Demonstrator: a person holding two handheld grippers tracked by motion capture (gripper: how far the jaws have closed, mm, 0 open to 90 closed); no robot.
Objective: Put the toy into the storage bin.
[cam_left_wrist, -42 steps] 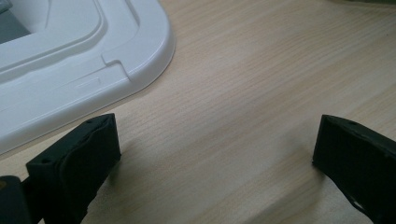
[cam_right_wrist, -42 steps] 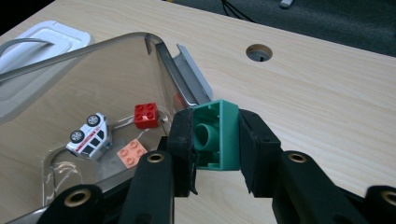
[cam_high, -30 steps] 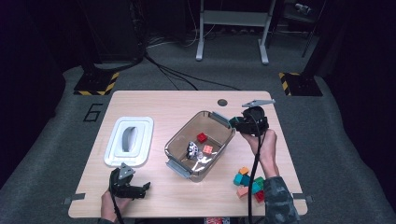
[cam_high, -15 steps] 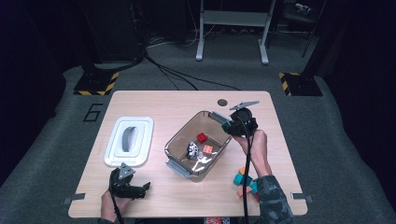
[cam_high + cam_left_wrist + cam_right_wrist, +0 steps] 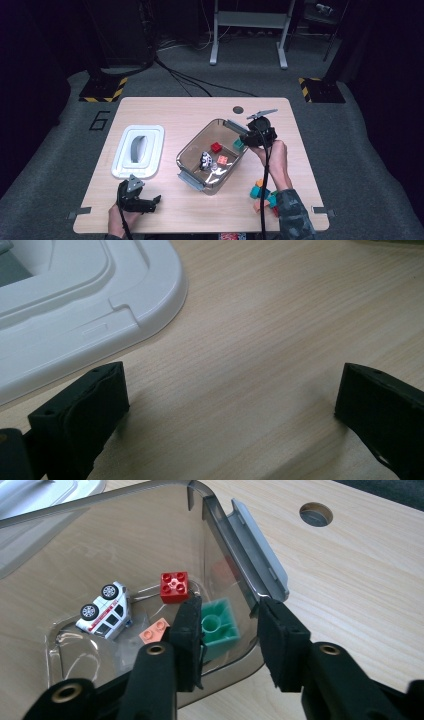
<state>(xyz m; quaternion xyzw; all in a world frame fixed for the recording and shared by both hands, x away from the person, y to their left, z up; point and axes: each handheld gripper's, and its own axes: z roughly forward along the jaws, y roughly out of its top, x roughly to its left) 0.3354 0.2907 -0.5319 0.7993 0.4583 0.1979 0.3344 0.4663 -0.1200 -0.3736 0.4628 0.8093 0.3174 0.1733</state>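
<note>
Release is the step in hand: the right tool [image 5: 227, 630], at centre right of the high view over the clear bin [image 5: 192, 150], has just been opening its jaws, and the green block [image 5: 220, 627] sits loose between them inside the bin's near corner, beside a red brick [image 5: 174, 586] and a toy car [image 5: 104, 611]. Next, I judge, it should lift clear and go for the loose blocks [image 5: 262, 195] at lower right. The left tool [image 5: 135, 197], jaws spread and empty, rests on the bench [image 5: 190, 112] near the white lid [image 5: 137, 150].
</note>
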